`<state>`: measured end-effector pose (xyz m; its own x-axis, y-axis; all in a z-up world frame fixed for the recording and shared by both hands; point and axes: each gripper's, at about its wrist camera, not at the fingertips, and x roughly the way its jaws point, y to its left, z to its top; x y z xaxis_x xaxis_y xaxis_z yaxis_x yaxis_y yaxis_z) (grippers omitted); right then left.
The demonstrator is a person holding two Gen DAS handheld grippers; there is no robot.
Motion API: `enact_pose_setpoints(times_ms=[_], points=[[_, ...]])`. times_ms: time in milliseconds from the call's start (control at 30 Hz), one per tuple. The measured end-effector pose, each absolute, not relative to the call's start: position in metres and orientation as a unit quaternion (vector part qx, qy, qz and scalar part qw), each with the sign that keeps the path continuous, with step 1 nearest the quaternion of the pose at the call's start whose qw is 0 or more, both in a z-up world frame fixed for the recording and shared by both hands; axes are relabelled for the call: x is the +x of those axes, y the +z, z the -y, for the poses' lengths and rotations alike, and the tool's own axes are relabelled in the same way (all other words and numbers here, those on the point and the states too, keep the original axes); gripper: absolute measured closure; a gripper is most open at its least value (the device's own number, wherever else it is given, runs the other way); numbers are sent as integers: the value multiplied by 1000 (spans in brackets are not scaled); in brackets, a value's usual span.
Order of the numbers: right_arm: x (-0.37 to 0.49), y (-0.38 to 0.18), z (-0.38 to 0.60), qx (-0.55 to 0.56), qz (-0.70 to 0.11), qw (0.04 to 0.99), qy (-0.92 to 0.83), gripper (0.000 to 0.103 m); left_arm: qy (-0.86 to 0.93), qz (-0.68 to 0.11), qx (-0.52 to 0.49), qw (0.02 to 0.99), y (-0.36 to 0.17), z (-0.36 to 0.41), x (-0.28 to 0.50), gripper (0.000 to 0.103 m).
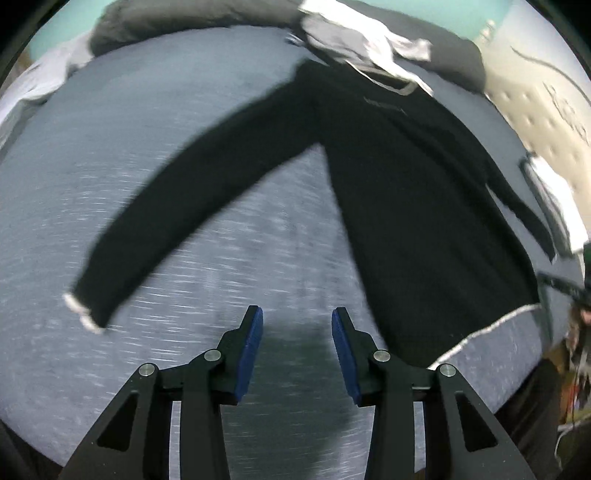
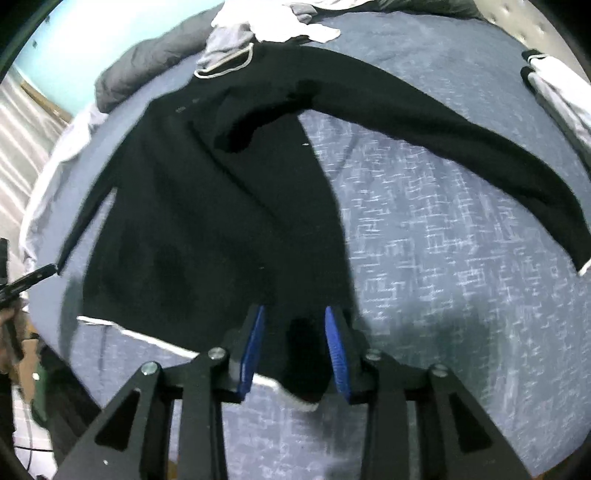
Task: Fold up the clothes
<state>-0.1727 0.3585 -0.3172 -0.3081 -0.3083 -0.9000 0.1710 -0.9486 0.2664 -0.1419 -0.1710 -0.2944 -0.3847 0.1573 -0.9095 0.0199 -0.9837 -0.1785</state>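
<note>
A black long-sleeved shirt [image 1: 406, 203] with pale cuffs and hem lies spread flat on the blue-grey bed [image 1: 184, 147], sleeves out to both sides. My left gripper [image 1: 297, 321] is open above bare sheet, between the left sleeve's cuff [image 1: 81, 310] and the hem, with nothing between its blue pads. In the right wrist view the shirt [image 2: 203, 203] fills the middle. My right gripper [image 2: 294, 321] stands open over the hem's right corner. A fold of that corner [image 2: 306, 369] lies loose between the pads, and they do not press on it.
A heap of grey and white clothes [image 1: 369, 48] [image 2: 266, 26] lies past the shirt's collar, with dark bedding [image 1: 166, 26] behind. A folded white and black garment [image 1: 554, 199] [image 2: 554, 88] rests at the bed's right side. The bed's near edge [image 1: 517, 387] drops to a cluttered floor.
</note>
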Motion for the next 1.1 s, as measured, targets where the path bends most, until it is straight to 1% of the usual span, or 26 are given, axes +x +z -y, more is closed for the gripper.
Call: enact_pose_setpoints(times_ms=[100,133,233,333,400,467,567,667,767,800,833,867,900,1067,1100], points=[[-178,-322,-358,567,53,149,-809,69,821,76,-563,59,-303,150,-144,61],[-177,-322,-356,565,44,153,-809,71,818,75,-566,64,-305,143,-145,61],[-176,-322,-349,564,19,162,-810,96,809,82,-577,77,-314,131,-147,61],[-173,-320,-351,557,20,159,-815,102,803,78,-585,84,-320,123,-148,61],[-172,-312,-362,541,42,154,-826,103,800,74,-589,90,-322,118,-147,61],[-171,-303,-374,525,66,147,-836,103,799,75,-589,95,-322,115,-146,61],[-173,-296,-394,515,78,125,-844,103,799,73,-589,98,-321,111,-145,61],[-172,-295,-397,515,96,156,-837,103,799,75,-588,97,-322,109,-145,61],[-168,-297,-377,528,68,184,-826,99,798,78,-590,92,-323,109,-144,61],[-167,-298,-368,531,50,189,-824,91,797,79,-591,90,-324,109,-144,61],[-164,-300,-361,533,34,191,-824,75,797,78,-592,88,-323,108,-143,61],[-162,-301,-355,534,25,192,-823,68,798,77,-592,88,-322,107,-142,61],[-162,-304,-350,536,16,193,-822,66,798,76,-591,88,-321,106,-141,61],[-167,-323,-335,555,-22,180,-812,66,800,72,-589,87,-317,102,-136,61],[-168,-326,-335,557,-25,178,-811,71,801,72,-589,86,-316,102,-136,61]])
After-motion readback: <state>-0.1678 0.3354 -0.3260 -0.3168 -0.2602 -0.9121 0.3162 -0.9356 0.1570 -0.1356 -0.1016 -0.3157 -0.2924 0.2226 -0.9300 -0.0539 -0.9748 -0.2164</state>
